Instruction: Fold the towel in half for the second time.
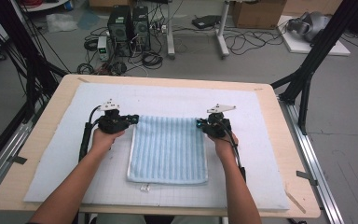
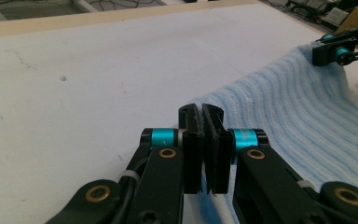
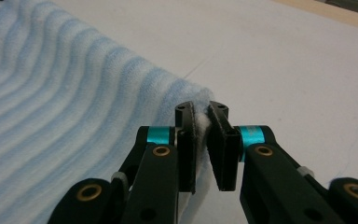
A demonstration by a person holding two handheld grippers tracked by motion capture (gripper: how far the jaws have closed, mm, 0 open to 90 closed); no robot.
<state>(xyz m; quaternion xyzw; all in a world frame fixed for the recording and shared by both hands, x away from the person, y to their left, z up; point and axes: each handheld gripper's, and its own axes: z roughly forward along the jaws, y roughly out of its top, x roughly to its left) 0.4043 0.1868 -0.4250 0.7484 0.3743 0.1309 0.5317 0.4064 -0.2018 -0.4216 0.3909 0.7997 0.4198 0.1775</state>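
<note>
A light blue striped towel (image 1: pixel 168 148) lies folded on the white mat (image 1: pixel 168 100) in the middle of the table. My left gripper (image 1: pixel 134 119) is shut on the towel's far left corner; in the left gripper view (image 2: pixel 200 112) the cloth's edge is pinched thin between the jaws. My right gripper (image 1: pixel 199 123) is shut on the far right corner, where a fold of towel (image 3: pixel 74 93) bulges between the pads of the right gripper (image 3: pixel 201 112). The right gripper's tip (image 2: pixel 328 51) also shows at the towel's far edge in the left gripper view. Both corners are lifted slightly off the mat.
The mat covers a wooden tabletop (image 1: pixel 37 140). A small clear clip-like piece (image 1: pixel 144 188) lies just in front of the towel's near edge. Computer towers (image 1: pixel 129 28), cables and a cardboard box (image 1: pixel 256 11) stand on the floor beyond the table.
</note>
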